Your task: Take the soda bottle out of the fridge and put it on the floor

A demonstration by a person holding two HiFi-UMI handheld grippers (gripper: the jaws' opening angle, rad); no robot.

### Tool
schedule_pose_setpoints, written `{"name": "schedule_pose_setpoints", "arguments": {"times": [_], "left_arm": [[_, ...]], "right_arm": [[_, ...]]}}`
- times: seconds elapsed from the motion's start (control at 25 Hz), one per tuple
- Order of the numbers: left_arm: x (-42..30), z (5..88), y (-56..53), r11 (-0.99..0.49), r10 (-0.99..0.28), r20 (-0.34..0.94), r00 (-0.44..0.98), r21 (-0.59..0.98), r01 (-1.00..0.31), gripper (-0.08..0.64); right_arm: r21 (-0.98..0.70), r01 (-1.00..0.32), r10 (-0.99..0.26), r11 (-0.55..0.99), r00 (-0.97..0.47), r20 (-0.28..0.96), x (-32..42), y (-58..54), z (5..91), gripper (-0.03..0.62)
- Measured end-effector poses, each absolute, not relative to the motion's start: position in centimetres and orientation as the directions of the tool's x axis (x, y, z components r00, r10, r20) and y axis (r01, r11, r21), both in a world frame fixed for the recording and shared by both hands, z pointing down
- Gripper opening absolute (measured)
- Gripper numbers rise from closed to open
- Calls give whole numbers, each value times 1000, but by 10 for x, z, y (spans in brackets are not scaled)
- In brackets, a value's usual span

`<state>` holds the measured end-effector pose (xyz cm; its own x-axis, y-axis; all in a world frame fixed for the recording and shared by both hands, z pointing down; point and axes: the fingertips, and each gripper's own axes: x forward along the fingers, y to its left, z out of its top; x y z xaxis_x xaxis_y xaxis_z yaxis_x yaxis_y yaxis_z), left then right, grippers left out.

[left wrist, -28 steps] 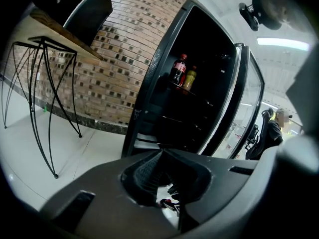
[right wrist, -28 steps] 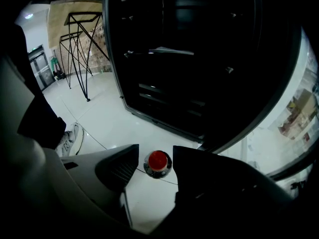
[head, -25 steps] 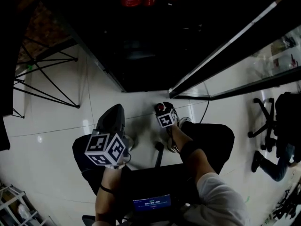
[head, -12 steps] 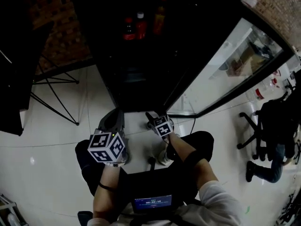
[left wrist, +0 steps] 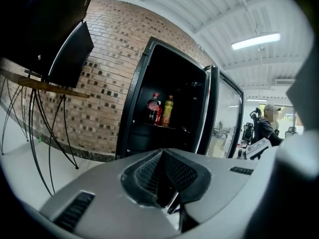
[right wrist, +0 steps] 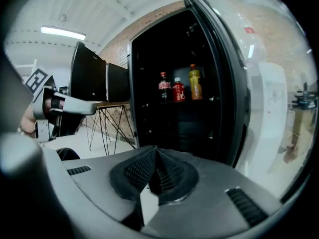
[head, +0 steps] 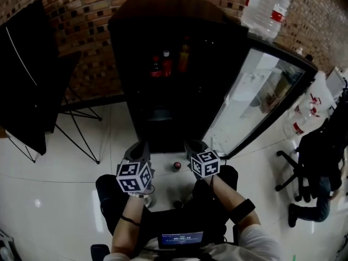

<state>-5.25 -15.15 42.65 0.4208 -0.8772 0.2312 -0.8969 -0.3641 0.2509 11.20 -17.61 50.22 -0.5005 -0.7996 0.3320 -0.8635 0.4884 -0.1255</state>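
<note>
A soda bottle (head: 176, 166), seen from above as a small red cap, stands on the white floor between my two grippers. The left gripper (head: 138, 147) hangs to its left and the right gripper (head: 194, 145) to its right, both above it and apart from it. In each gripper view the jaws are shut with nothing between them, on the left gripper (left wrist: 162, 178) and the right gripper (right wrist: 152, 176). Three more bottles remain on a shelf in the open black fridge (head: 163, 113): a dark cola bottle (right wrist: 164, 87), a red one (right wrist: 178, 90) and an orange one (right wrist: 195, 82).
The fridge's glass door (head: 255, 102) stands open to the right. A big water jug (head: 266, 4) lies on top of the fridge. A black panel on thin metal legs (head: 27, 75) stands at the left. A person on an office chair (head: 315, 162) is at the right.
The right gripper has let go of the red-capped bottle, shut and lifted away; the bottle stays on the floor. The head view has tilted up to show the whole fridge.
</note>
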Motion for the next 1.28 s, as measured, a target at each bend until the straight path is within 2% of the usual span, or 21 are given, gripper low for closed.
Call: {"name": "schedule_pose_setpoints", "arguments": {"times": [0.24,0.44,1.28], "left_arm": [[-48,415,-142,-379,-879,222,423,216,-900,2],[-40,407,-134,-398,-877,213,431,181,-899,2],[-26,400,-131,-401,-879,200,433,181,-898,2]], "right_arm": [[-102,-918,-869,382,-395,298,145,-149,429,12],[-102,-936,-905,336,-351,240,169,-127,402,11],[-76,-941,-910,331,-340,236,191,-126,410,9]]}}
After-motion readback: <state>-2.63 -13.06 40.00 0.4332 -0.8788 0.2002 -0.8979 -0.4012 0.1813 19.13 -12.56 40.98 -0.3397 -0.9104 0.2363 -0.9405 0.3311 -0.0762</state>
